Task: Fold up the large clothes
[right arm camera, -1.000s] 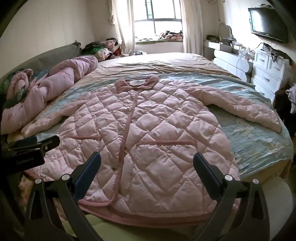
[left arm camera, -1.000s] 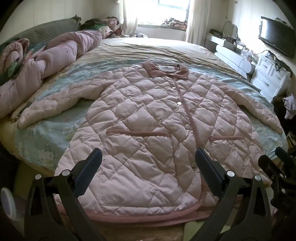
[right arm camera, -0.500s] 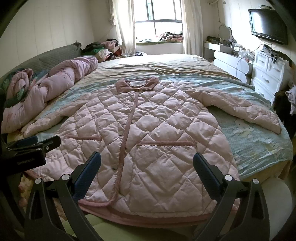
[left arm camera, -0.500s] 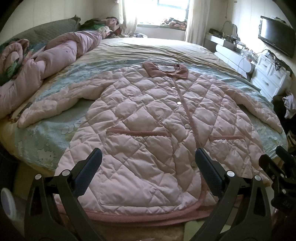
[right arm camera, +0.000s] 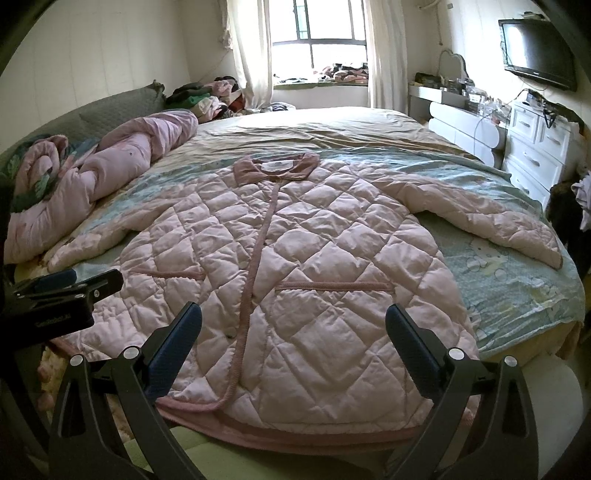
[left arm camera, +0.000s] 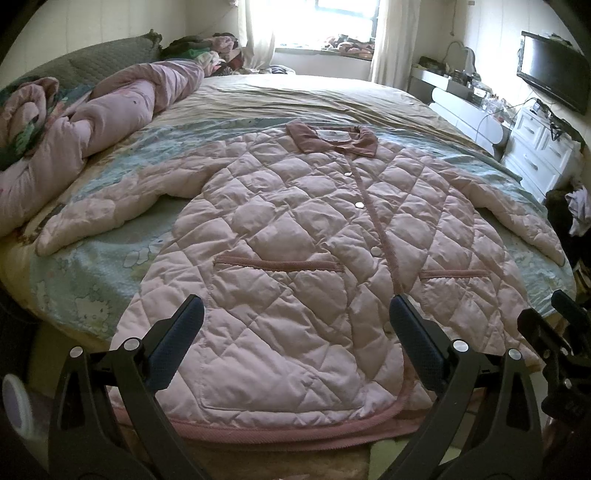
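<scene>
Pink quilted padded coat (left arm camera: 295, 258) flat on bed: puffy, soft, bulky. Left gripper (left arm camera: 295, 350), right gripper (right arm camera: 293, 347) spread wide, empty. Best hold: hem corners.

coat (left arm camera: 295, 258) on bed (left arm camera: 295, 92), duvet (left arm camera: 92, 122) left

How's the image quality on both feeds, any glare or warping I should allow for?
Left wrist view: the window is blown out white; the quilted coat is sharp and evenly lit. Right wrist view: the window keeps its bars, milder glare. Both views: fisheye bends the bed edges, corners vignette dark.
</scene>
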A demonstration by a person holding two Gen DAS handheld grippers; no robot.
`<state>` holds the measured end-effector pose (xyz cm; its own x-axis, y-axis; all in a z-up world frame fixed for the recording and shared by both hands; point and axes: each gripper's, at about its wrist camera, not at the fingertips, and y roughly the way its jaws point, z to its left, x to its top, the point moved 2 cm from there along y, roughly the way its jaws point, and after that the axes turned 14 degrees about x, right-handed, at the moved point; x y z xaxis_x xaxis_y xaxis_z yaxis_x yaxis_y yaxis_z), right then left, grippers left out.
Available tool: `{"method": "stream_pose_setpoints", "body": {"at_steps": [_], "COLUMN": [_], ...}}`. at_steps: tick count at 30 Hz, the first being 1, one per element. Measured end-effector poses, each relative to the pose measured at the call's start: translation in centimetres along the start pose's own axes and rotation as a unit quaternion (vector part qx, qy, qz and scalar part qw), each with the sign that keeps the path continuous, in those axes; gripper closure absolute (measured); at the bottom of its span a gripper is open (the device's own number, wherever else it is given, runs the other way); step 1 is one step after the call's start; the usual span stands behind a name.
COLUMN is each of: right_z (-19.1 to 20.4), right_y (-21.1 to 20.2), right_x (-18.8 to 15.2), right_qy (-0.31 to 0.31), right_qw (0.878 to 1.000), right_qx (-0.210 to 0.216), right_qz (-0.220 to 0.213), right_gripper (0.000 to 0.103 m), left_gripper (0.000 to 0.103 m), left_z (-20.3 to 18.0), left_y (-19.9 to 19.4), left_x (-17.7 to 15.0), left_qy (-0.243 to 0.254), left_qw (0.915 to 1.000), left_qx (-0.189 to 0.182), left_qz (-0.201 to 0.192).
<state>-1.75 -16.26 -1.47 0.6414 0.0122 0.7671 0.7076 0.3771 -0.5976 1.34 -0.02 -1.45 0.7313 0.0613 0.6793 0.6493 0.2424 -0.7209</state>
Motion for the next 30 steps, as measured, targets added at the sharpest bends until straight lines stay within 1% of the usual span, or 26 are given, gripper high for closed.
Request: {"method": "stream_pose_setpoints", "body": {"at_steps": [25,30], "right_z": [0.01,-0.03], "right_y": [0.27,0.36], "right_x": [-0.02,0.05], "right_qy": [0.004,0.002], "right_qw": [1.0,1.0], "right_qx": [-0.002,0.0], "right_qz": [0.003,0.001], "right_gripper": [0.004,0.004], "left_gripper": [0.009,0.009], "left_z": [0.01,0.22], "left_y": [0.0,-0.18], "left_x": [-0.01,-0.13], "left_qy": [0.002,0.004], "left_qw": [1.0,1.0], "left_qx": [0.001,0.0], "left_qz": [0.001,0.006]}}
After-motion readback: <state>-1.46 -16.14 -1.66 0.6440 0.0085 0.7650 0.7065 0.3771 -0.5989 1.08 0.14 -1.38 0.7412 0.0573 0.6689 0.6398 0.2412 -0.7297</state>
